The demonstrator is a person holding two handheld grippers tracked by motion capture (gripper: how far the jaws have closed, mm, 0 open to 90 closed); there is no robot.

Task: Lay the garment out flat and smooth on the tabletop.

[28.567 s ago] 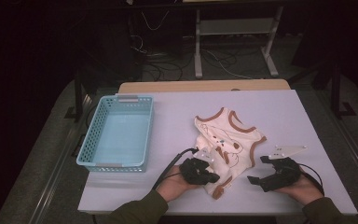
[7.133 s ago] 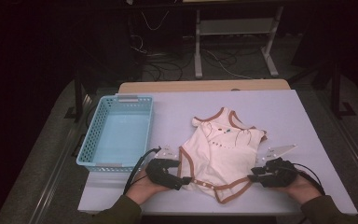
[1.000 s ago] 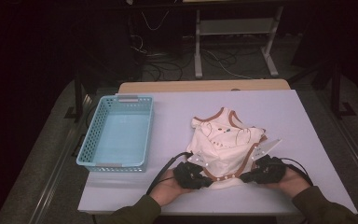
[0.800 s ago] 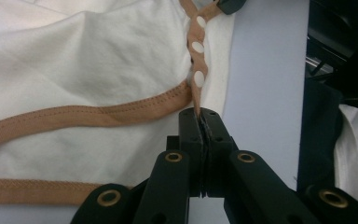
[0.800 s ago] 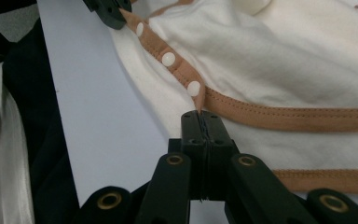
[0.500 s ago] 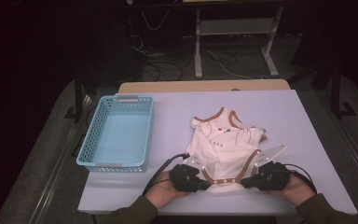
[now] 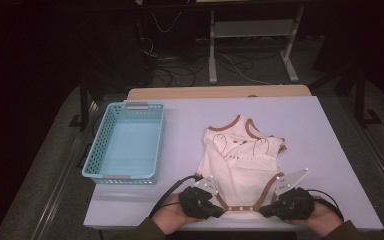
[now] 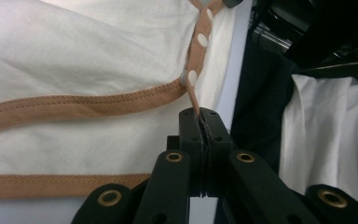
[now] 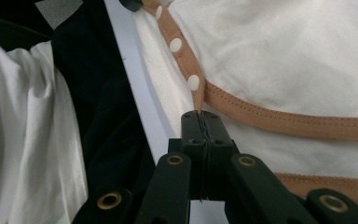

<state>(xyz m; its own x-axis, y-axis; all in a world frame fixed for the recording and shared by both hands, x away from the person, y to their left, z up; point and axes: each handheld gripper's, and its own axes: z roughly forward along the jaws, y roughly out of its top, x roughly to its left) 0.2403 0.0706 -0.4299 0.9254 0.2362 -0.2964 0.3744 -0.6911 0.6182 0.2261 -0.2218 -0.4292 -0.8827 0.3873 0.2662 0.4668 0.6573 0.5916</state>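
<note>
A cream baby bodysuit (image 7: 240,160) with brown trim lies flat on the white table (image 7: 190,125), neck toward the far side. Its bottom hem with white snaps (image 7: 241,207) is stretched between both grippers at the table's near edge. My left gripper (image 7: 219,210) is shut on the left end of the brown snap strip (image 8: 193,91). My right gripper (image 7: 264,210) is shut on the right end of the same strip (image 9: 186,60). In both gripper views the jaws press together with the trim pinched at their tips.
A light blue plastic basket (image 7: 127,142) stands on the left part of the table. The person's hands (image 7: 167,220) hold the grippers at the near edge. A metal stand (image 7: 250,45) and cables lie on the dark floor beyond the table.
Both grippers have drawn the bodysuit's bottom hem toward the near edge of the table, and the garment has slid and flattened with it. The basket has not moved.
</note>
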